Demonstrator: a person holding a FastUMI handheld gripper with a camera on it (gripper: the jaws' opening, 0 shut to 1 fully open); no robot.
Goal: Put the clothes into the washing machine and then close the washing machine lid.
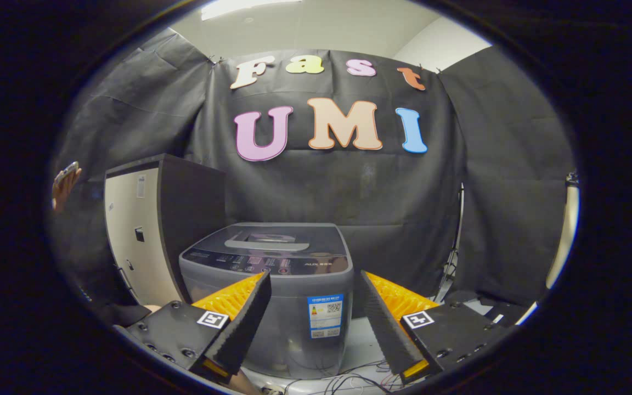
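Gripper (316,285) level, jaws spread wide (nothing between).

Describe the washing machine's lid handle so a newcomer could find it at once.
Start at the grey washing machine standing beyond the open claw, right of the tall dark cabinet. Its dark lid lies closed on top. The handle is the pale grey curved bar on the lid, just behind the control panel with its small buttons.

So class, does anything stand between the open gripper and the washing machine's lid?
Nothing visible does. The gripper is open and holds nothing; the washing machine stands just ahead of its fingers, with its lid down.
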